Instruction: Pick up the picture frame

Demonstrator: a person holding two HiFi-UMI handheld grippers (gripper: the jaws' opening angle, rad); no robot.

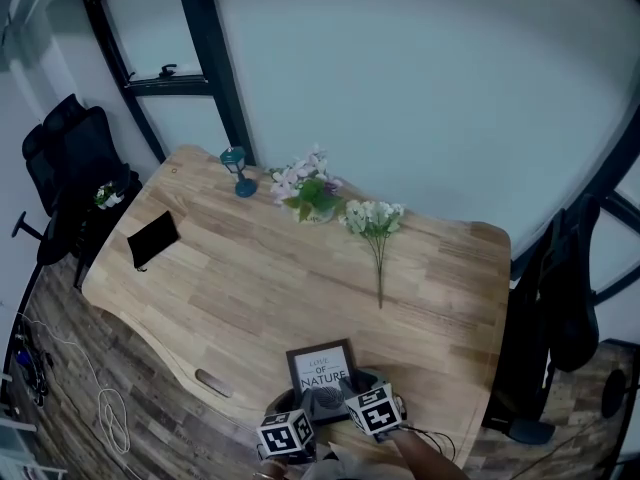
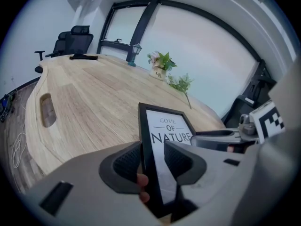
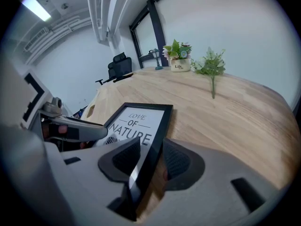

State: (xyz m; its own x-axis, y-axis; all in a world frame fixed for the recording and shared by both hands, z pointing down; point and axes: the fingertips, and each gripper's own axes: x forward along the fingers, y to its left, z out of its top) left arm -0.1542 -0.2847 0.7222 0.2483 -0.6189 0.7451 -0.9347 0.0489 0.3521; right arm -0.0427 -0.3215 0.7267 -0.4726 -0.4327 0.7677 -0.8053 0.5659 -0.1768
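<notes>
The picture frame (image 1: 322, 366) lies at the table's (image 1: 250, 278) near edge. The left claw (image 2: 153, 160) grips it; the right claw (image 3: 151, 160) straddles it, slightly open

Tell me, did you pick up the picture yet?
Not yet. Done: both grippers are at the picture frame, near the edge of the table. In hand: the left gripper looks pressed on its left side; the right gripper straddles the right side, with a gap beside one pad. Left to do: close the right one and lift; the frame doesn't look raised.
</notes>
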